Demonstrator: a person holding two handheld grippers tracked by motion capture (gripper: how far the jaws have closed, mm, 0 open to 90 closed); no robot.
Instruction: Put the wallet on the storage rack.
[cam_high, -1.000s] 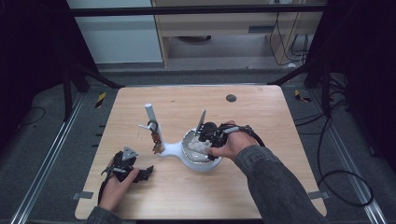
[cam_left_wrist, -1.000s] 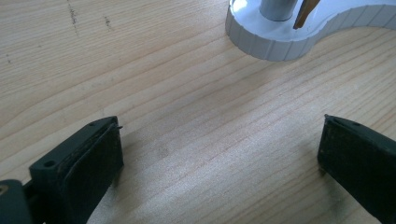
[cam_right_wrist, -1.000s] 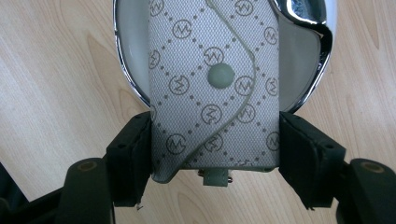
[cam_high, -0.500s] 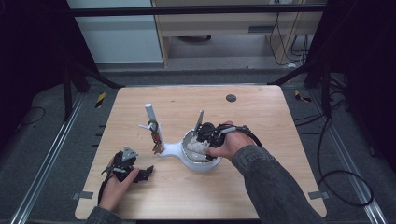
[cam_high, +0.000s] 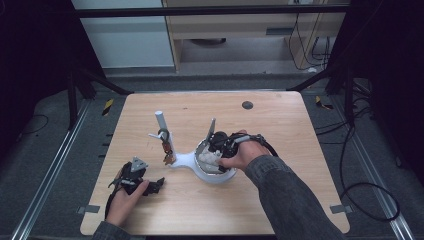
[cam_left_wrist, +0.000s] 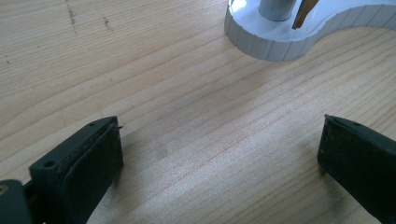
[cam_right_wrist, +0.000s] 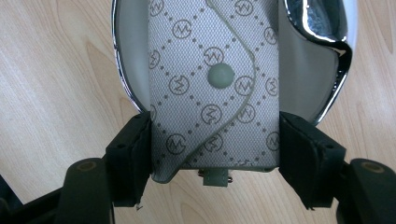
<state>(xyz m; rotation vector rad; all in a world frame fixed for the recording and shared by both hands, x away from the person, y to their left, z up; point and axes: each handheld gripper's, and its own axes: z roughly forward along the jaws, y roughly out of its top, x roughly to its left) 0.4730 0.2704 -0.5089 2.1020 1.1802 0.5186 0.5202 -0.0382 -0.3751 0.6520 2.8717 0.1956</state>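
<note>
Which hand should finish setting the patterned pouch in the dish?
The right. The right gripper already clamps the pouch between its fingers, directly over the chrome-rimmed dish. The left gripper rests open on the bare table, off to the side of the white stand.

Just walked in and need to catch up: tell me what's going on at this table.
A person works with a hand-held gripper in each hand. The right hand-held gripper is shut on a grey monogram-patterned fabric pouch with a snap button, over the chrome-rimmed dish of a white stand. The left hand-held gripper rests open on the wooden table.
</note>
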